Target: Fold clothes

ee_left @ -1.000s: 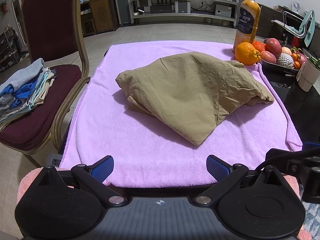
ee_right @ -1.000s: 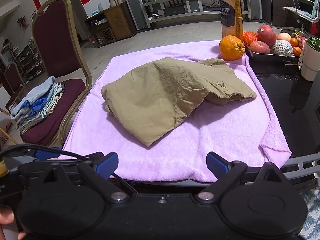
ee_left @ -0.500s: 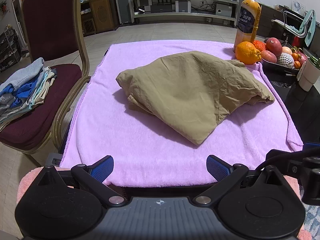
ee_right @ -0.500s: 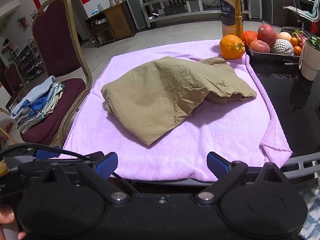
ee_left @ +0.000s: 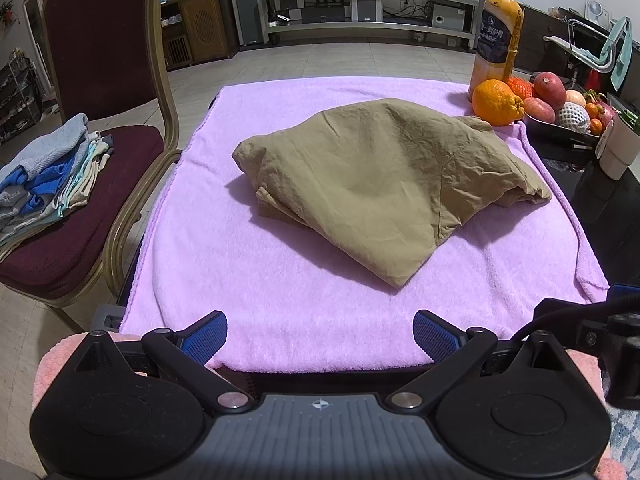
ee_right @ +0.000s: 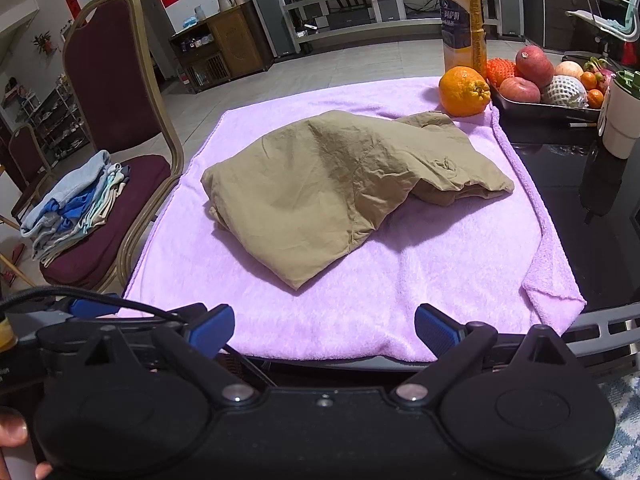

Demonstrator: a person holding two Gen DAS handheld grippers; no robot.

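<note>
Khaki cloth, a rumpled garment [ee_left: 384, 184], is seen lying loosely bunched near the middle of a lilac towel [ee_left: 280, 300] that is spread over the tabletop [ee_right: 592, 240], one pointed corner of it reaching toward the near edge. Both tools are held back at that near edge, apart from the cloth: the left hand-held gripper [ee_left: 320, 330] is spread wide with nothing between its blue pads, and the right hand-held gripper [ee_right: 324, 326] is likewise spread wide and empty. An orange [ee_left: 497, 102] is set on the towel's far right corner, just beside a juice bottle [ee_left: 496, 36] and a tray of fruit [ee_right: 536, 108]. A stack of folded clothes [ee_left: 44, 176] is seen on the seat of a maroon chair [ee_left: 96, 40] at the left.
</note>
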